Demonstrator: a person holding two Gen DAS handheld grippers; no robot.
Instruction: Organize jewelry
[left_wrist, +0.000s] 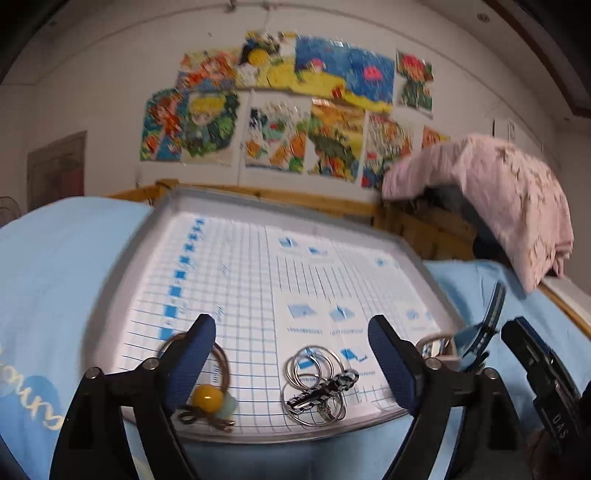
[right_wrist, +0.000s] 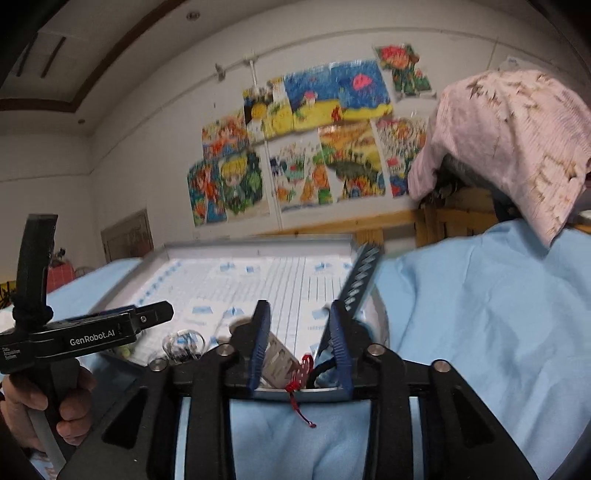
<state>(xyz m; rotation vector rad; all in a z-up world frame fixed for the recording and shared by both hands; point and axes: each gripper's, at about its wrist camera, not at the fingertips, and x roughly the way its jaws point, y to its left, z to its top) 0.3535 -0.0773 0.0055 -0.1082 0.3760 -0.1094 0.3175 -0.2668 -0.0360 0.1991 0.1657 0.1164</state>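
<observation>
Claw on the left (left_wrist: 291, 334) hangs spread wide over the near edge of the tray (left_wrist: 177, 206), jaws apart with nothing between them, and it looks lined up to choose its next piece. Just under the left finger lies a hair tie (left_wrist: 207, 395), a brown loop with a yellow bead and a pale green charm, partly hidden by the finger itself. Dead centre between the fingers sits a keyring cluster (left_wrist: 314, 384): several silver rings tangled with a dark striped fob, resting flat on the tray's gridded liner. Over to the right claw (right_wrist: 301, 332), fingers drawn in close on either side of a small box (right_wrist: 279, 360) at the tray's near right corner; whether they actually pinch it cannot be told from here. A red knotted cord (right_wrist: 301, 380) dangles out over the tray rim onto the blue sheet (right_wrist: 480, 314), and a dark strip with pale markings (right_wrist: 360, 280) stands tilted up beside the right finger, probably the box's raised lid, though blur makes that a guess. So the likely plan reads as one claw steadying the box while the other fetches loose pieces into it. The tray lies on a bed, not a worktop. Further back runs the wooden bed rail (left_wrist: 325, 201), a pink cloth (left_wrist: 498, 199) draped over the corner, and bright drawings (left_wrist: 288, 107) taped to the wall.
</observation>
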